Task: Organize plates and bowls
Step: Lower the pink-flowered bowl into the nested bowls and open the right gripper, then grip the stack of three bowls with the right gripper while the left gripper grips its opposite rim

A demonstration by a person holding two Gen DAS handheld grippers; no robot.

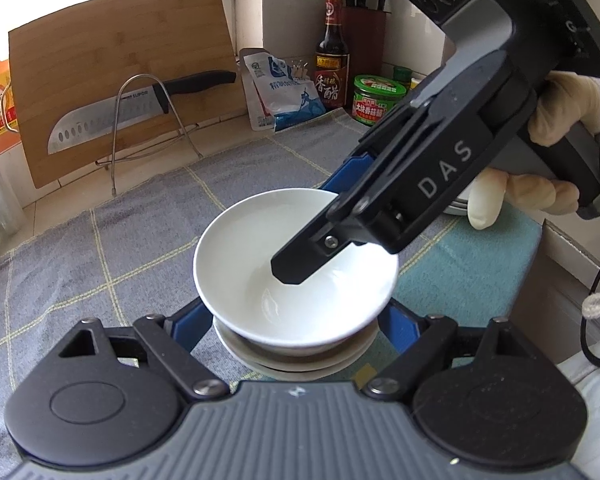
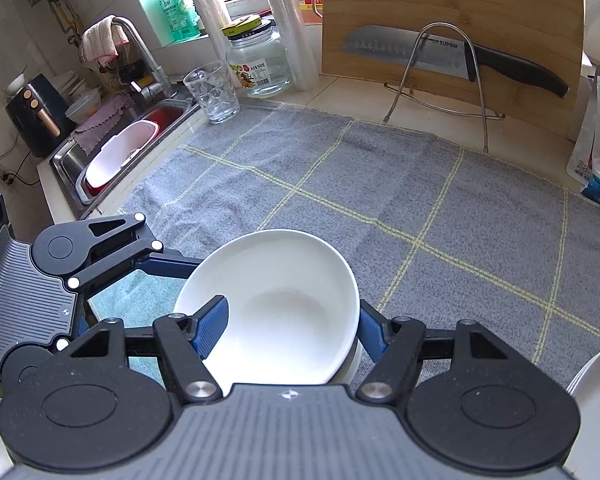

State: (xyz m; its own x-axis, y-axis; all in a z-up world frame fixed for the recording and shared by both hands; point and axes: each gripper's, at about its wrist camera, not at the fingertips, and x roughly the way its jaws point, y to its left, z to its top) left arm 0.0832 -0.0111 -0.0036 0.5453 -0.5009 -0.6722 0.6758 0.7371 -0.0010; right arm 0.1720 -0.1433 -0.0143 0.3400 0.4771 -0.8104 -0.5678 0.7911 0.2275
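So on the left, the left gripper [image 1: 296, 324] has its blue fingers spread either side of the little stack of plates [image 1: 296, 354] on the grey towel [image 1: 100, 240], right at its edges, though whether the pads actually press I can't tell. The white bowl [image 1: 252, 256] sits tilted on top of that stack, dead centre between both hands. Coming in from the right, the right gripper [image 2: 292, 326] is clamped on the bowl's rim, one finger inside, one outside. I'd guess the bowl just needs levelling before letting go.
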